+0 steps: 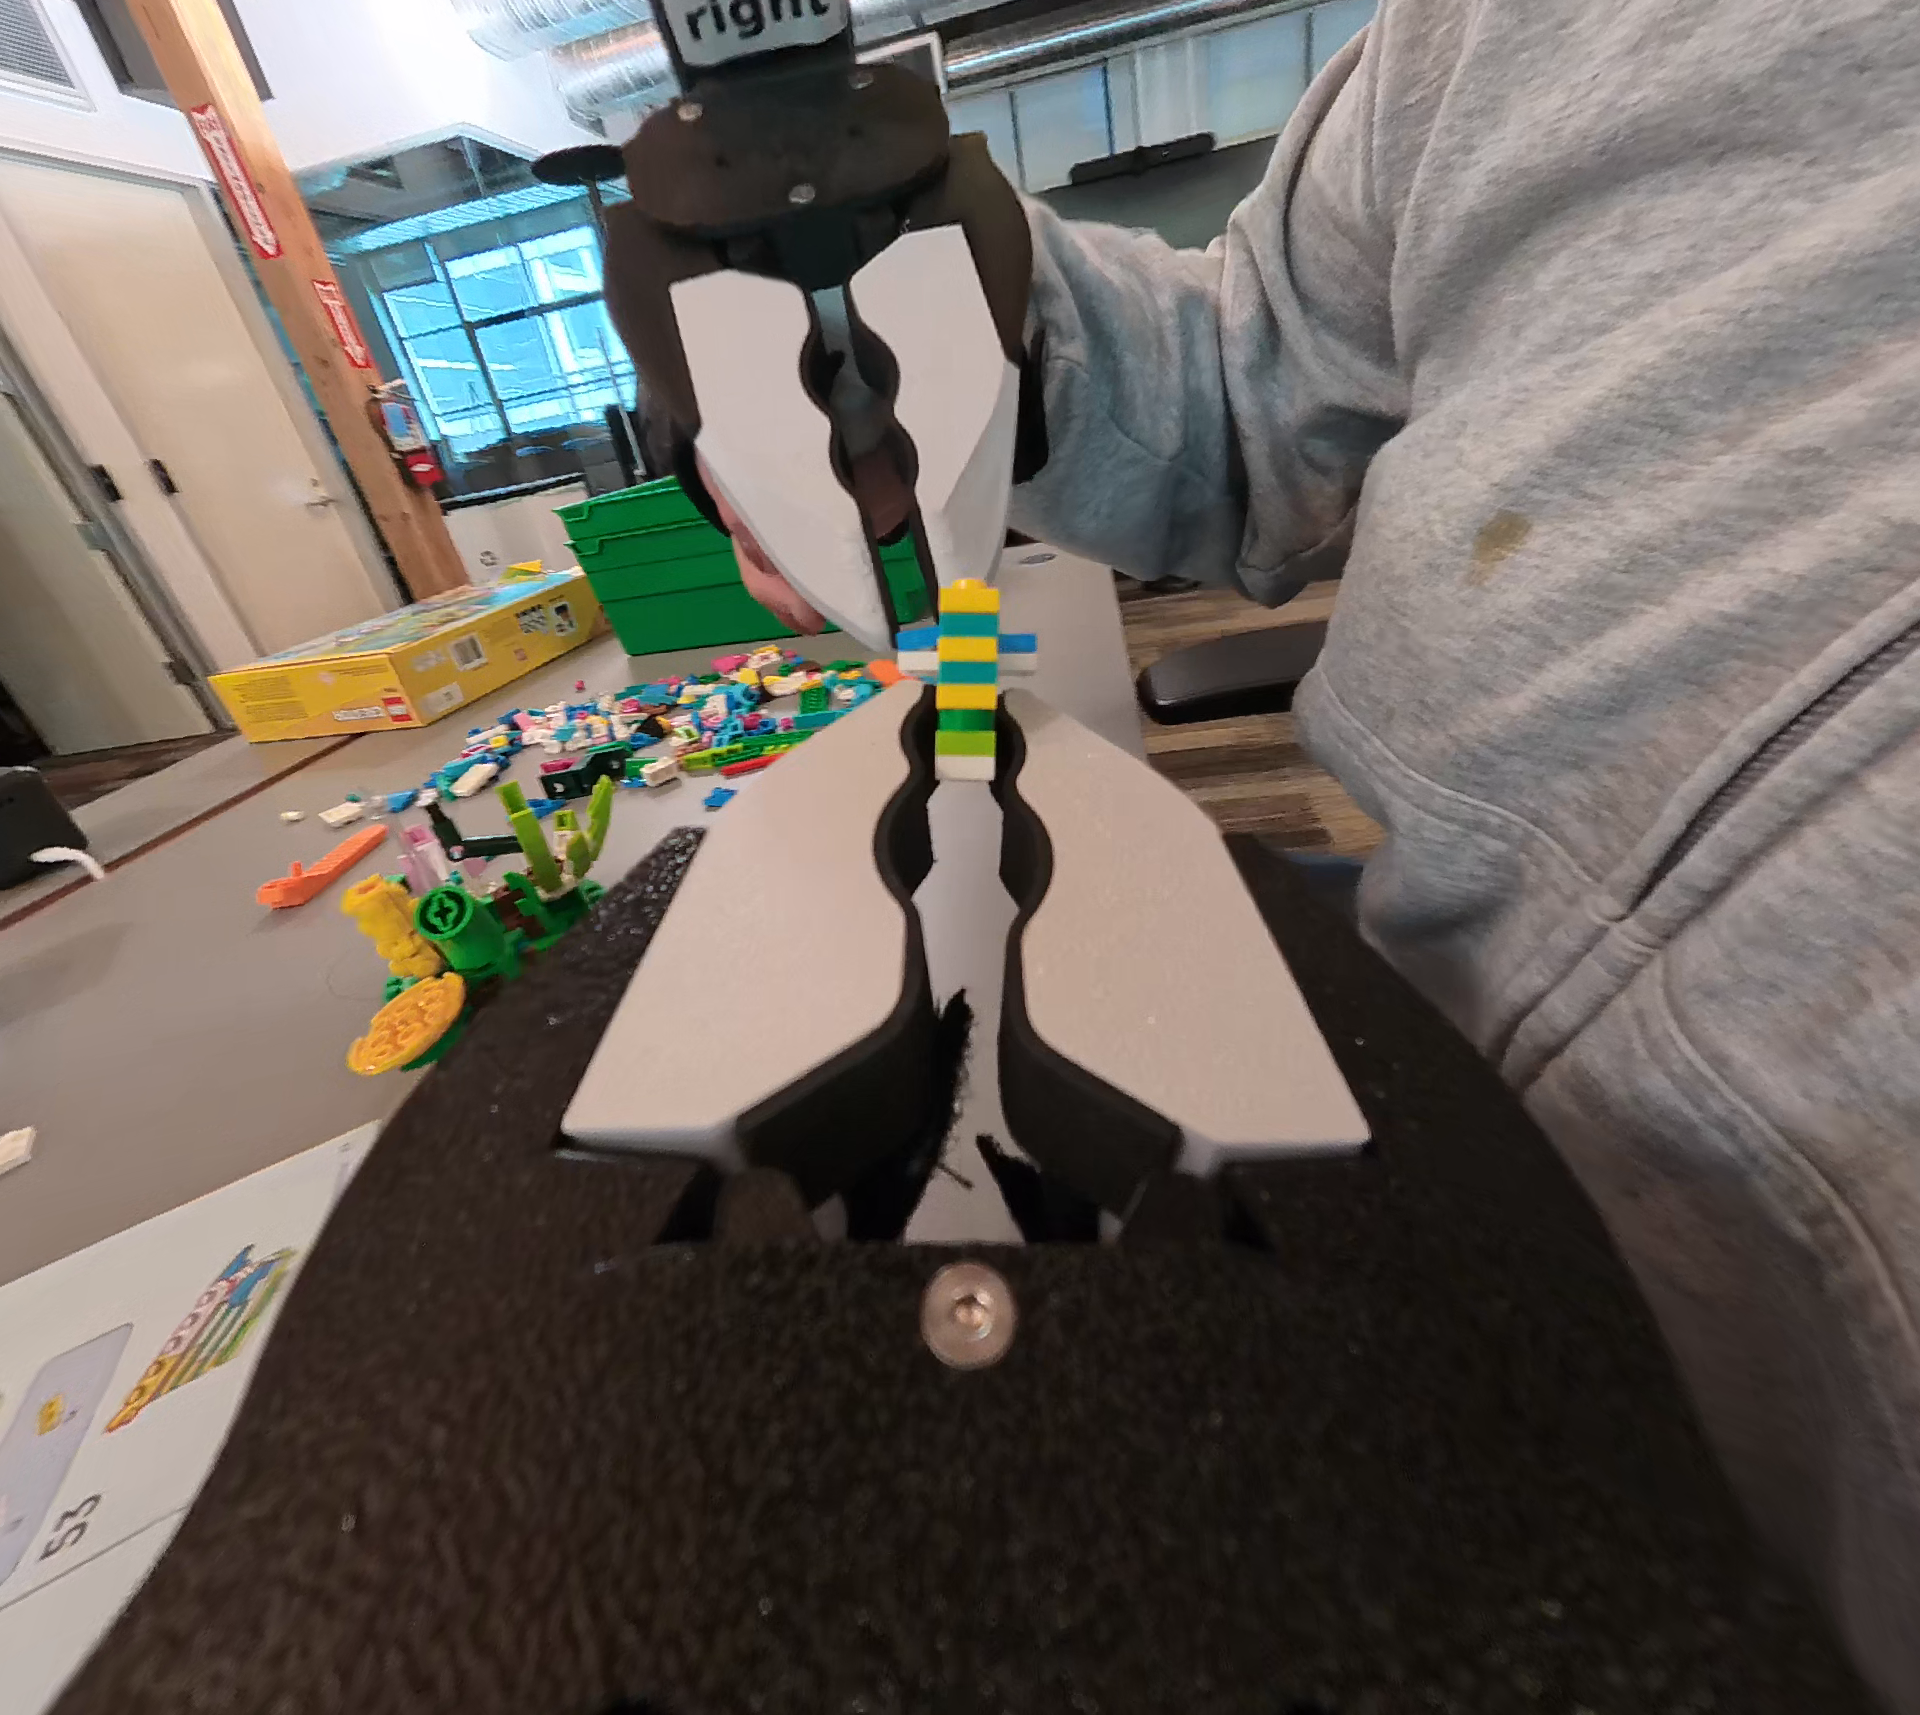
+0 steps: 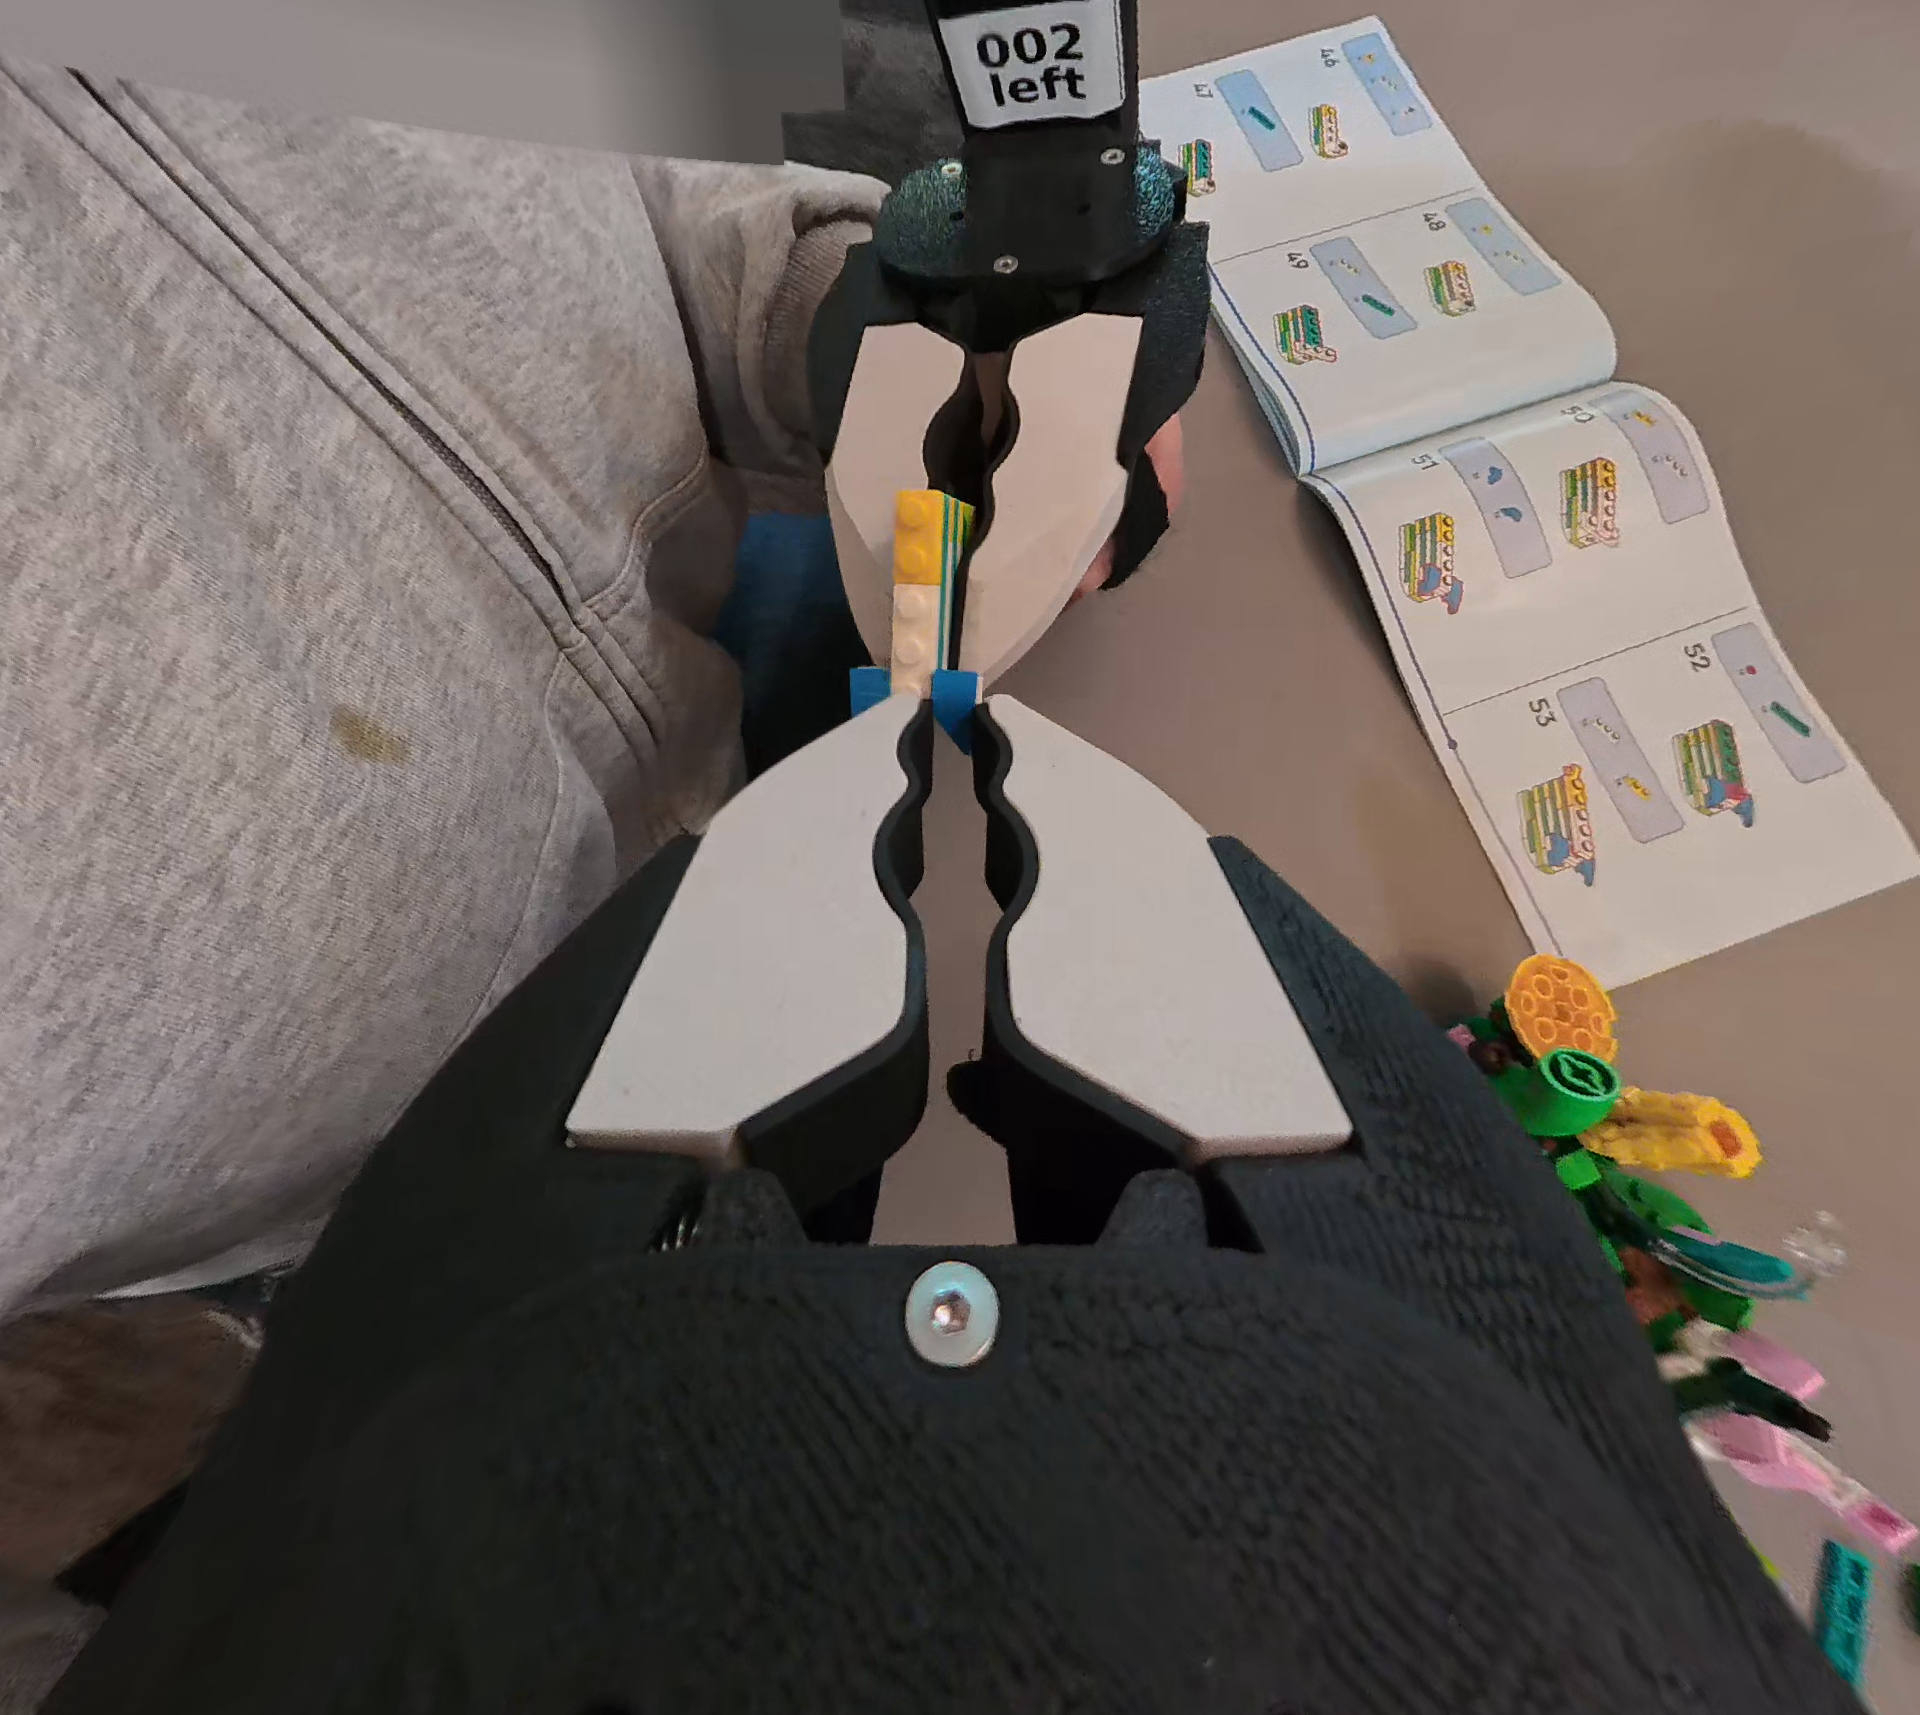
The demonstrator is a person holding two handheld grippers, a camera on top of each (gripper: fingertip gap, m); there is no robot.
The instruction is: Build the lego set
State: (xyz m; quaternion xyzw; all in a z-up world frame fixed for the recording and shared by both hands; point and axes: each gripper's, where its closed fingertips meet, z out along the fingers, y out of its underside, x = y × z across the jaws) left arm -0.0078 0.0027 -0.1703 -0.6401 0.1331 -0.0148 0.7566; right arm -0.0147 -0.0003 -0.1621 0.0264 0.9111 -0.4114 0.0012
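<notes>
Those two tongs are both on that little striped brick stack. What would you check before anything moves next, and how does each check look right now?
1. Left tongs clamp the brick stack at its lower end: ok.
2. Right tongs pinch the blue piece on the stack's side: ok.
3. Blue piece fully seated on the stack: cannot tell.
4. Stack in one piece, layers aligned: ok.
5. Stack lifted above the table, away from the loose bricks: ok.
6. Booklet open and in view: ok.
</notes>
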